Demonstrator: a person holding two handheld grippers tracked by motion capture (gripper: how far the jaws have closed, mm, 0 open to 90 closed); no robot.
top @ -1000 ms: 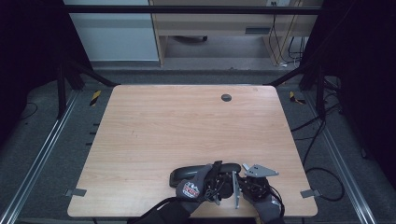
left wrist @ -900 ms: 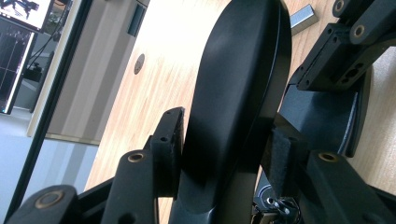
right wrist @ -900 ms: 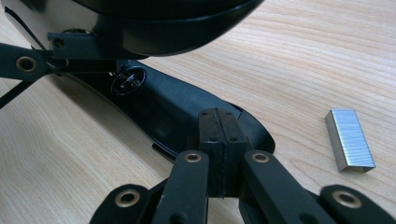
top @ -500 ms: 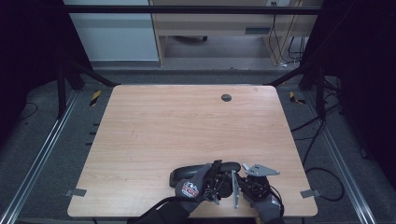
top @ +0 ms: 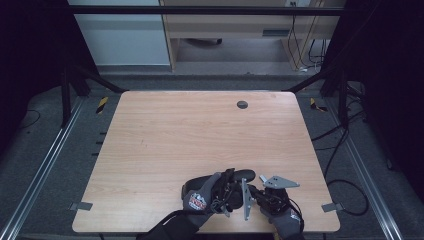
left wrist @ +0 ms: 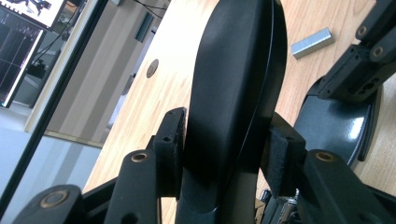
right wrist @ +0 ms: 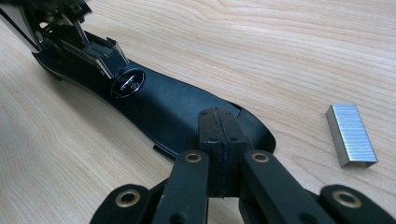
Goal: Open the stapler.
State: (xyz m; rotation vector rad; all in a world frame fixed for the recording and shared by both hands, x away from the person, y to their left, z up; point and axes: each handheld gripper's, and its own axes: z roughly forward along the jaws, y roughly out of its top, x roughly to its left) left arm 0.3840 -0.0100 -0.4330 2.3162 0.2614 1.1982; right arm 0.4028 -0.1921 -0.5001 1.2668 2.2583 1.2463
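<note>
Glossy black curved stapler top clamped by left gripper, shiny steel staple strip

Honestly not much happened over that last second. The left gripper squeezed in just a touch more on the stapler's black top arm, which sat pinched between its pads. I couldn't spot any other shift from above.
</note>
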